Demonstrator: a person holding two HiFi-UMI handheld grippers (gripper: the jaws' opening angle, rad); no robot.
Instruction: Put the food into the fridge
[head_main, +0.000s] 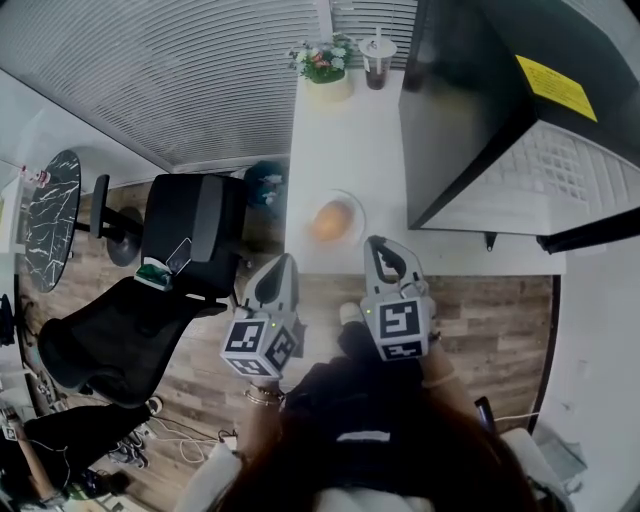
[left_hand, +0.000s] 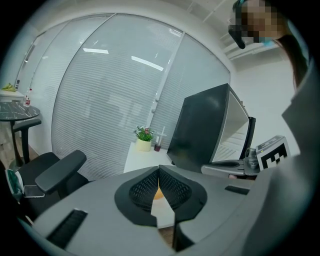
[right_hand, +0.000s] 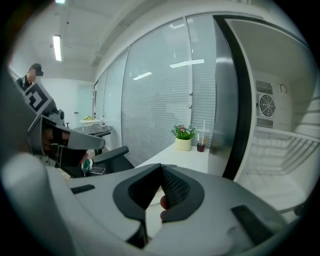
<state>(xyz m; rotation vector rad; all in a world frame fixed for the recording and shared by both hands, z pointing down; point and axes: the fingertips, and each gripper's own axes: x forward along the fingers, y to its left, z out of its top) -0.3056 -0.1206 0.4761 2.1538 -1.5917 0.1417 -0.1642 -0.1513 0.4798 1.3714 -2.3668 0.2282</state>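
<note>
Sitting on a plate (head_main: 358, 212) is the orange food (head_main: 331, 221). Left tongs (head_main: 288, 260) and right tongs (head_main: 375, 242) hang just in front of the plate, both shut tight with nothing in them. Right of the plate stands the open fridge (head_main: 470, 90).

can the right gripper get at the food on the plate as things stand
Probably yes. The right gripper hovers close to the plate with nothing between it and the food. Its fingers are shut, so they must open first.
</note>
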